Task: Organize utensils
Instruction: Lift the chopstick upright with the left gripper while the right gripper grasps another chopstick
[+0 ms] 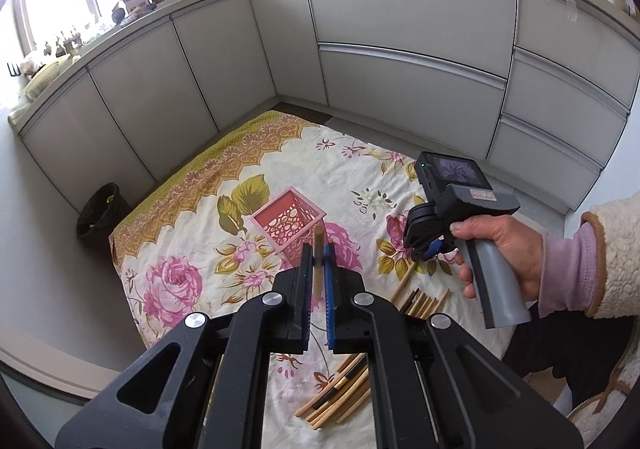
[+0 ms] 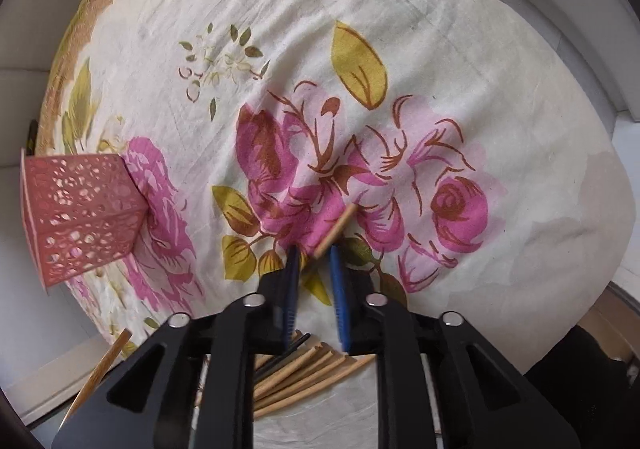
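Note:
My left gripper (image 1: 319, 249) is shut on a single wooden chopstick (image 1: 319, 269), held upright above the floral cloth (image 1: 192, 249). Just beyond it stands the pink perforated holder (image 1: 287, 221), also at the left edge of the right wrist view (image 2: 84, 209). A hand holds my right gripper (image 1: 428, 251) pointing down over the cloth, right of the holder. Its jaws (image 2: 315, 254) stand a narrow gap apart, with a chopstick (image 2: 336, 227) lying slanted on the cloth between the tips; the left pad is clear of it. A pile of chopsticks (image 2: 304, 373) lies under that gripper.
The chopstick pile (image 1: 340, 389) also shows below my left gripper. A black bin (image 1: 102, 213) stands on the floor left of the cloth. Grey cabinets (image 1: 400, 81) wrap the far side. A sleeve (image 1: 600, 261) is at the right. Another chopstick (image 2: 104, 365) slants at the lower left.

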`<state>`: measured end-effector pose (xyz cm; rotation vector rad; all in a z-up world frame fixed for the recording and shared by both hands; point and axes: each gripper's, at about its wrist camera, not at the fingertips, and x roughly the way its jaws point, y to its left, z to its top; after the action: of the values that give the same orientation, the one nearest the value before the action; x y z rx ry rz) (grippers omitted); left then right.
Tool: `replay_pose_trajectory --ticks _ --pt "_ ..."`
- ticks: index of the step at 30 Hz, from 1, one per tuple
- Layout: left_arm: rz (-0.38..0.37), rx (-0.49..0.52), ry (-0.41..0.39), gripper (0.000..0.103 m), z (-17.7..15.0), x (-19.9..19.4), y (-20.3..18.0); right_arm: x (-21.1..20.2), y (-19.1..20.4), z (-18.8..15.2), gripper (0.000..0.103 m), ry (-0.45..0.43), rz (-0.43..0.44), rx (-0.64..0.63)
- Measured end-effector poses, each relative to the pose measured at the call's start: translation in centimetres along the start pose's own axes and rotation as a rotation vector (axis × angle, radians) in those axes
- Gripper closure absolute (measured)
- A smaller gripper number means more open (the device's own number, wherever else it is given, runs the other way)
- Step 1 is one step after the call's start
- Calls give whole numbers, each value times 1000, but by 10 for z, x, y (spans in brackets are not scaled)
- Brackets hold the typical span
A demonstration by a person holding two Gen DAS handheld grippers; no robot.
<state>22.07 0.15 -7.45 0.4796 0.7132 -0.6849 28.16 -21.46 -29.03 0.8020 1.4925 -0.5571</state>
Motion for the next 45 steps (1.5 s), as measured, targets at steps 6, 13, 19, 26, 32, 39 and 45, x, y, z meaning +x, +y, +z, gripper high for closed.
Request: replay_pose_trajectory --ticks 6,13,19,26,32,39,45 --pt "7 -143 -74 98 -8 -18 10 -5 14 -10 103 -127 61 -132" --pt "46 -305 -140 98 -16 -37 2 -66 19 -55 103 -308 200 -312" --pt "82 -335 -150 98 -14 -53 -12 -43 -14 -32 94 22 281 -117" --pt "95 -328 -190 98 -12 -66 -10 -12 -19 -6 58 162 169 46" --pt "64 -334 -209 98 -16 -56 7 6 10 5 61 177 37 67" --pt "58 -375 -210 98 -29 -49 30 17 64 -9 86 39 -212 -51" --pt "67 -406 -217 98 -37 -53 38 10 51 -18 92 -55 7 -51"
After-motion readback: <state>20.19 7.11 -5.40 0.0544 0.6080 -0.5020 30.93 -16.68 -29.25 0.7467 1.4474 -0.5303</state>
